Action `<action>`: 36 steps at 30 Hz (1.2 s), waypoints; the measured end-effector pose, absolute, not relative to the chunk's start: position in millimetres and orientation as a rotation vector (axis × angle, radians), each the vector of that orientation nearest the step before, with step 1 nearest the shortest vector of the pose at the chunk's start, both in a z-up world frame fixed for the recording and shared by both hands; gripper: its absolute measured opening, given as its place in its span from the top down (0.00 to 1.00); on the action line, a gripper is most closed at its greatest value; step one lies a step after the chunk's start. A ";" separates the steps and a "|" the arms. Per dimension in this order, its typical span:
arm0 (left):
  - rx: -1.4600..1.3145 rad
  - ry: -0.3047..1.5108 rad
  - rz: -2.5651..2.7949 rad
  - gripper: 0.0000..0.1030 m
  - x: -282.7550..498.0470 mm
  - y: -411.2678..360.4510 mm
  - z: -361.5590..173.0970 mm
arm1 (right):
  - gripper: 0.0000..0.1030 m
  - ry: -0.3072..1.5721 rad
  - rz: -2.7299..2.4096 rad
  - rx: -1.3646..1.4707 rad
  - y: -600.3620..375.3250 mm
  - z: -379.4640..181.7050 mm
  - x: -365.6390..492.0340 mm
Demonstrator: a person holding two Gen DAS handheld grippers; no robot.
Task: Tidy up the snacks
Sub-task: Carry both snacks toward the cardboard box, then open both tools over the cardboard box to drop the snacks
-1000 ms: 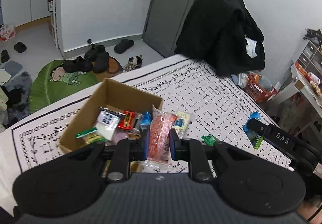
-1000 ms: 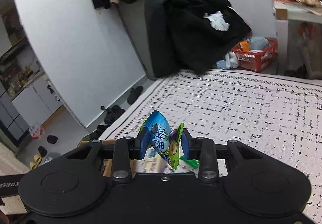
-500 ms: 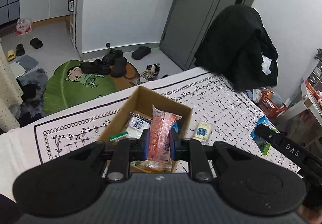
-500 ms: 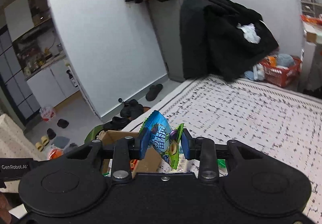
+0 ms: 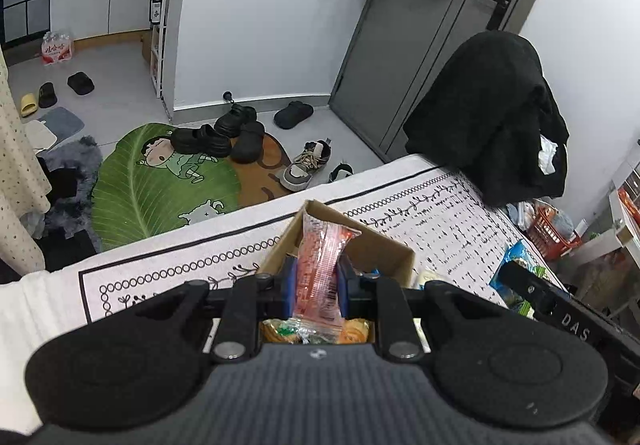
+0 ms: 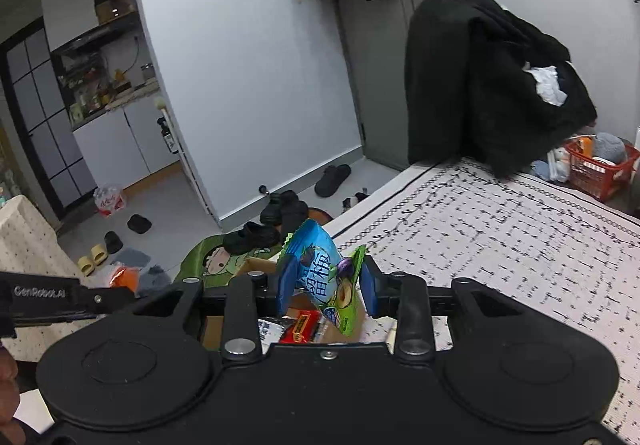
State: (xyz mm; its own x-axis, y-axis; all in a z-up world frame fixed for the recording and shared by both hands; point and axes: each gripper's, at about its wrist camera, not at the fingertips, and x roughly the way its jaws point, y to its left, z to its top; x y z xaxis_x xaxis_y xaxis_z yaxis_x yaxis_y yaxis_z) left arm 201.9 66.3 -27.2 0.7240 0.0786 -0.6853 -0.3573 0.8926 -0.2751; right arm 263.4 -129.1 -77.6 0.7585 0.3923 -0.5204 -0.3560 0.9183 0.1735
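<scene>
Left tool: the left tool (image 5: 316, 281) is closed on a red translucent snack packet (image 5: 320, 265), blue pads pressing its two sides; the packet stands upright between them.
Right tool: the right tool (image 6: 326, 285) is clamped on a blue-and-green snack bag (image 6: 324, 277), which sits tilted between the blue pads with its lower green corner hanging below them.
Cardboard box: an open cardboard box (image 5: 384, 249) sits on the table near its far edge; in the left wrist view the red packet is held directly above its opening.
Box contents: orange and green wrappers (image 5: 316, 329) show under the left tool; in the right wrist view a red bar (image 6: 300, 325) and a white packet (image 6: 270, 327) lie inside, just under the blue-and-green bag.
Table: the table (image 5: 452, 221) wears a white cloth with black dashes and a ring border.
Loose snack: a pale packet (image 5: 430, 277) lies on the cloth just beside the box, on its right.
Other tool in view: the right tool's body appears at the right edge of the left wrist view with its blue bag (image 5: 516, 265); the left tool's arm (image 6: 60, 295) appears at the left of the right wrist view.
Surroundings: a black coat (image 6: 488, 81) is draped at the table's far end; shoes (image 5: 224, 133) rest on a green leaf-shaped mat (image 5: 152, 189) on the floor.
</scene>
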 end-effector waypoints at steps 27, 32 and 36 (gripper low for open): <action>-0.476 0.822 0.166 0.81 312.6 87.4 -95.7 | 0.67 0.686 0.389 0.115 -106.8 -134.6 310.0; -0.519 0.869 0.176 0.81 330.0 92.2 -118.2 | 0.67 0.710 0.389 0.124 -102.3 -144.2 322.6; -0.534 0.909 0.183 0.80 338.0 95.0 -130.7 | 0.67 0.723 0.391 0.132 -98.9 -150.1 330.6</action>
